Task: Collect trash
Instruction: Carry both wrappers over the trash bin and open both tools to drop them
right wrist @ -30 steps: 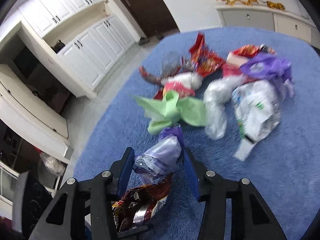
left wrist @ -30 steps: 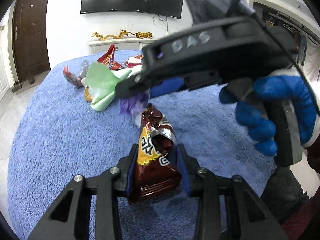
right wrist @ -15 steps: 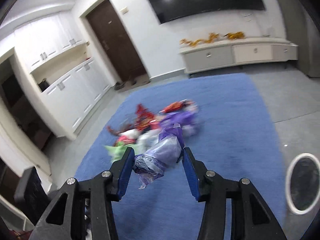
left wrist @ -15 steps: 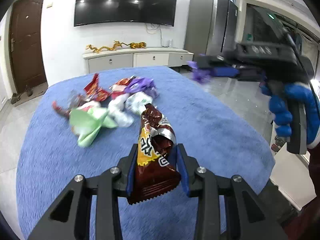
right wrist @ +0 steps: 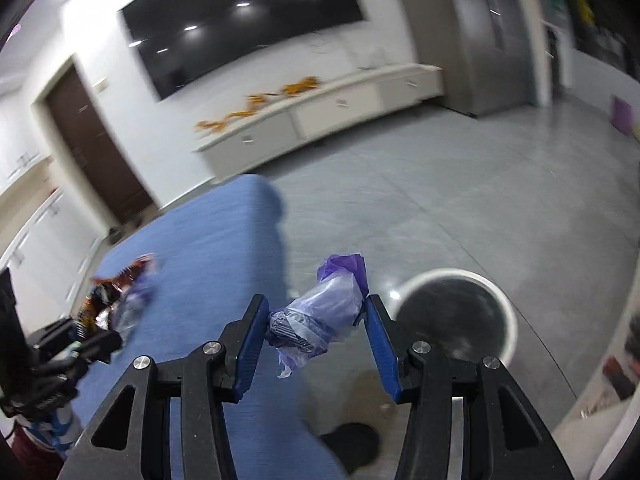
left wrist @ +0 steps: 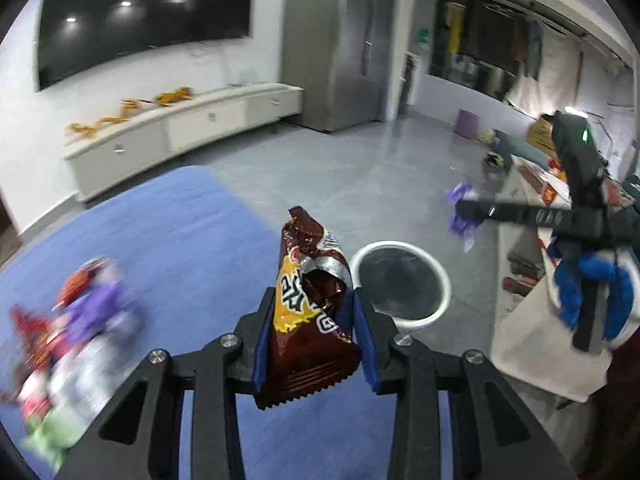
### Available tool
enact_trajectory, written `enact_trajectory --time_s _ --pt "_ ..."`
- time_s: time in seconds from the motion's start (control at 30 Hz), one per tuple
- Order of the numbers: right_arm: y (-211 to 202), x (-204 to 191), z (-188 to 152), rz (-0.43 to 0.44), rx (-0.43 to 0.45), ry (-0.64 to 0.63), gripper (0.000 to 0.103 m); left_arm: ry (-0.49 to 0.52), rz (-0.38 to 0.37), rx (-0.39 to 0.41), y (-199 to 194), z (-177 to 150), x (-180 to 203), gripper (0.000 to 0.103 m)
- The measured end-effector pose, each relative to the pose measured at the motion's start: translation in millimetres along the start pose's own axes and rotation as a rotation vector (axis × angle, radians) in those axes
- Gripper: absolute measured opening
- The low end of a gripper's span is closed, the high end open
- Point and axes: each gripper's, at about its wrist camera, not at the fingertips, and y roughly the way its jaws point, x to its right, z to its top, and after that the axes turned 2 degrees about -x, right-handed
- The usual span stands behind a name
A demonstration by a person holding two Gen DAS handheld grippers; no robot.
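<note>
The left gripper (left wrist: 314,334) is clamped on a brown snack packet (left wrist: 310,320), which stands upright between the blue pads with its long axis running up and away from the fingers, the torn top uppermost; the right gripper (right wrist: 316,330) pinches a crumpled purple plastic bag (right wrist: 320,318), held crosswise between its pads with a loose tail hanging below; the target, a white-rimmed trash bin (right wrist: 456,316) with a dark liner, sits on the grey floor just off the edge of the blue cloth-covered table (left wrist: 168,240); in the left wrist view the bin (left wrist: 400,284) lies just ahead and slightly right of the packet, while in the right wrist view it lies ahead and to the right of the bag; neither load looks to be over the opening yet, and which gripper is nearer I cannot tell, so the coming move looks like a short carry rightward and down for each; the remaining wrappers (left wrist: 76,320) lie blurred on the cloth, well apart from the bin
</note>
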Motion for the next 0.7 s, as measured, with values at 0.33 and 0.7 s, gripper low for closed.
enact_trajectory --time_s 0.33,0.7 --pt "64.6 138.9 -6.4 -0.134 -0.085 0.194 0.049 -0.003 -0.141 -0.166 170.6 89.2 74.5 0.035" --pt "133.2 201.2 -23.0 -0.220 -0.180 0.258 0.053 -0.088 -0.236 -0.354 303.6 110.1 102.6 0.042"
